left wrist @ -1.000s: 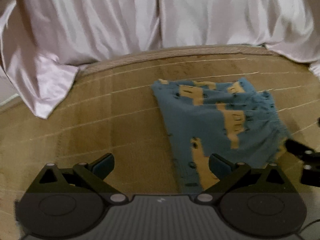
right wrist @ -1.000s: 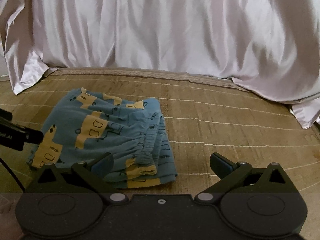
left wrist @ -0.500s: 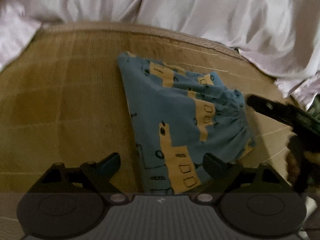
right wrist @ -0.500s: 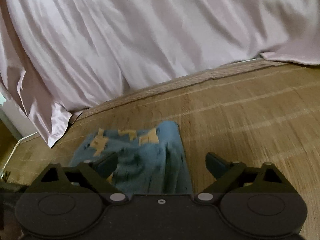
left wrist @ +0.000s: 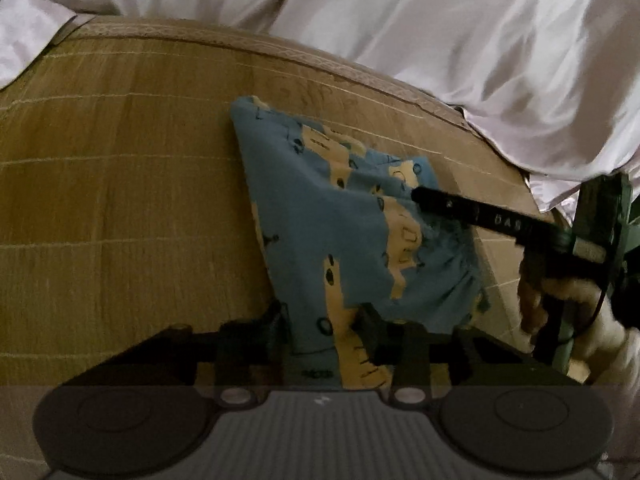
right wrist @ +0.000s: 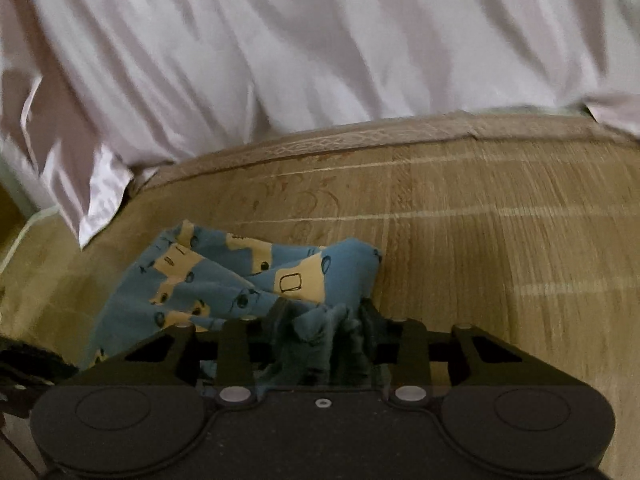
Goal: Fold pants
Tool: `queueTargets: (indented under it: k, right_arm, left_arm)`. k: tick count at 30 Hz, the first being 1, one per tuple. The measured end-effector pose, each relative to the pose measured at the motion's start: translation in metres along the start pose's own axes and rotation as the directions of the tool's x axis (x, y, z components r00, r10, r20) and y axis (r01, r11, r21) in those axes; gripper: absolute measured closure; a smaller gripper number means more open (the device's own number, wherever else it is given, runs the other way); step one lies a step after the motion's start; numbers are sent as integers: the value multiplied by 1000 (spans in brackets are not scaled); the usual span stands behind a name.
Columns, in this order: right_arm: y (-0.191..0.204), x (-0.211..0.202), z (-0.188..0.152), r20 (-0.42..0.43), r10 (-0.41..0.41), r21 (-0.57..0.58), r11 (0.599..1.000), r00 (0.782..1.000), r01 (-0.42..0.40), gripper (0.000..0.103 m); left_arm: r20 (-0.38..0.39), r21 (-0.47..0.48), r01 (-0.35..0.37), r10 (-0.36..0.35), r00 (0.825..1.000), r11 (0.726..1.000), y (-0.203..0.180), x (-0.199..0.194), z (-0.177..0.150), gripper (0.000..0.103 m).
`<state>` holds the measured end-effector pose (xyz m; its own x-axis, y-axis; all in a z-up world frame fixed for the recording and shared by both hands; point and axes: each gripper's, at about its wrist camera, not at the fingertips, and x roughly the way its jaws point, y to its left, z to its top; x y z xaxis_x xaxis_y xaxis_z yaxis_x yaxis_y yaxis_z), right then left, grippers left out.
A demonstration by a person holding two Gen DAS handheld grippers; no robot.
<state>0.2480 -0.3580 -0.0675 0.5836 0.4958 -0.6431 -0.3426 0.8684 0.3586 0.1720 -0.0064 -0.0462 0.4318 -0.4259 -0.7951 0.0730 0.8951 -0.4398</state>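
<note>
The pants (left wrist: 344, 224) are blue with yellow vehicle prints, folded into a small bundle on a tan woven mat (left wrist: 120, 208). My left gripper (left wrist: 322, 326) is shut on the bundle's near edge. My right gripper (right wrist: 322, 320) is shut on the gathered waistband, which bunches between its fingers; the pants (right wrist: 224, 276) rise toward it in folds. In the left wrist view the right gripper's finger (left wrist: 472, 212) reaches in from the right onto the far side of the pants, with a person's hand (left wrist: 560, 304) behind it.
A pale satin sheet (right wrist: 320, 40) hangs in folds along the mat's far edge (right wrist: 360, 136) and drapes over its corners. Bare mat (right wrist: 500, 240) stretches to the right of the pants and to their left (left wrist: 120, 208).
Both grippers were open above the bundle; they have come down and shut on the pants, the left on the near edge, the right on the waistband, and the cloth has lifted and creased.
</note>
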Motion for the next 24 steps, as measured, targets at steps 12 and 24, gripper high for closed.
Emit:
queueTargets:
  k: [12,24]
  right_arm:
    - [27,-45,1,150,-12,-103,994,989,28,88]
    - [41,-26,112,306,34,-221,975,951,37,88]
  left_arm:
    - [-58,256,-19,35,998,966,-42,-1,23,85]
    - [168,215,-111,75,983,970,-43,-7,105,84]
